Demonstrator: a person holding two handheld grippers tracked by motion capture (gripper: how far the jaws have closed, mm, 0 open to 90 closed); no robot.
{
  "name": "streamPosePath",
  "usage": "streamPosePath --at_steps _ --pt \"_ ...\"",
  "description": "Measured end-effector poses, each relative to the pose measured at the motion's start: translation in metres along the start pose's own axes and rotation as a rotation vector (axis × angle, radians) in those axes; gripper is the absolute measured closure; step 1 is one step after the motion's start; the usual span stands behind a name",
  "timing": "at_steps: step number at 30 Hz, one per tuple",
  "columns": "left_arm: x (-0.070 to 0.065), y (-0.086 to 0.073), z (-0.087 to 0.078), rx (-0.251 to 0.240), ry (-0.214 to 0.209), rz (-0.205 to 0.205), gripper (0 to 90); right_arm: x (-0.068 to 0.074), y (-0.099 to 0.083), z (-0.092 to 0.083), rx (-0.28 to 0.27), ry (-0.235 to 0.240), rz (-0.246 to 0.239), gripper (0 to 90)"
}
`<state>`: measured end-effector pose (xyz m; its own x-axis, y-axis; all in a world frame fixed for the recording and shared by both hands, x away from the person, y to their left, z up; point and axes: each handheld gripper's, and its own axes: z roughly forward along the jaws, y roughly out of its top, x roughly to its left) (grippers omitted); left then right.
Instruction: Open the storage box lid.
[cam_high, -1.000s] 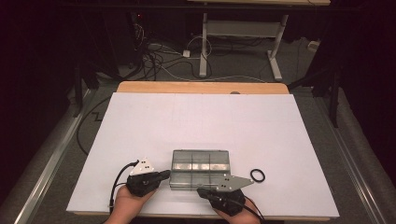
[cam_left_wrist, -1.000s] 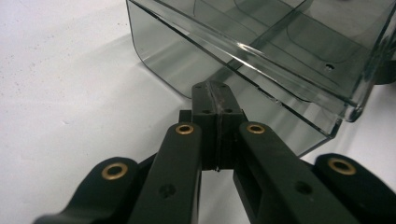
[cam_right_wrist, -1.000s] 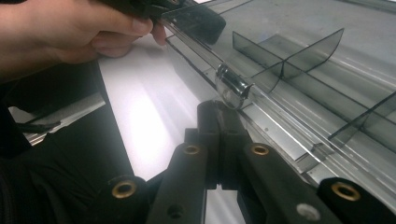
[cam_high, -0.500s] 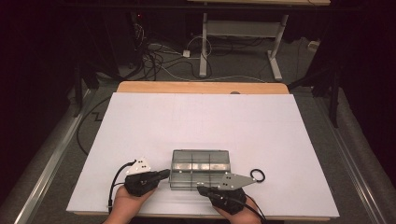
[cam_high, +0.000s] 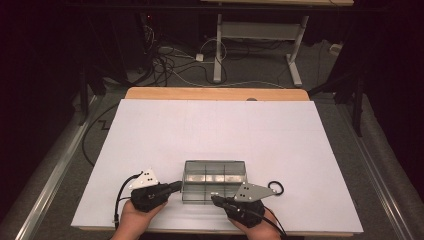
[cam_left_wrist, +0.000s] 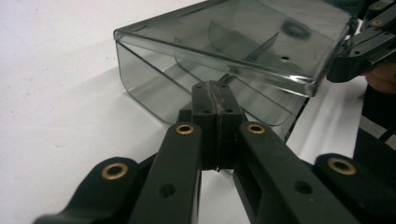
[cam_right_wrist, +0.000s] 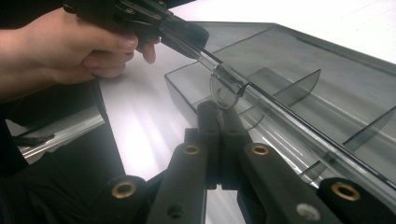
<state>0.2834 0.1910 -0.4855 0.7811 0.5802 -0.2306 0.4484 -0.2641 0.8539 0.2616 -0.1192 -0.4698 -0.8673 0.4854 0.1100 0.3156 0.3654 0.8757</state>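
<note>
Box: clear smoked-plastic compartment box (cam_high: 215, 175) sits at the white table's (cam_high: 215, 125) near edge.
Left gripper (cam_high: 176, 187): your jaws closed, at its left end.
Right gripper (cam_high: 216, 199): closed, at its front latch.
Ring: small black ring (cam_high: 275, 188) lies just right.

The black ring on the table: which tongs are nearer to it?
Right. The right tongs sit just left of the black ring, at the clear box; the left tongs are beyond the box's far side.

Hand-held gripper (cam_right_wrist: 217, 116) closed, at clear box (cam_right_wrist: 299, 70) latch
</note>
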Motion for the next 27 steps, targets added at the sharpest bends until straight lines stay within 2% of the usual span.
streamPosePath --at_steps 8,18,27 --pt "-0.0051 0.0022 0.001 -0.019 -0.02 0.01 87.7 0.0001 0.0038 -0.0019 -0.017 -0.005 -0.009 90.0" --pt "-0.0086 0.0036 0.0073 -0.016 -0.043 0.01 87.7 0.0003 0.0069 -0.0046 -0.035 -0.013 -0.011 90.0" --pt "-0.0099 0.0053 0.0093 -0.018 -0.044 0.016 87.7 0.0009 0.0066 -0.0049 -0.031 -0.014 -0.014 90.0"
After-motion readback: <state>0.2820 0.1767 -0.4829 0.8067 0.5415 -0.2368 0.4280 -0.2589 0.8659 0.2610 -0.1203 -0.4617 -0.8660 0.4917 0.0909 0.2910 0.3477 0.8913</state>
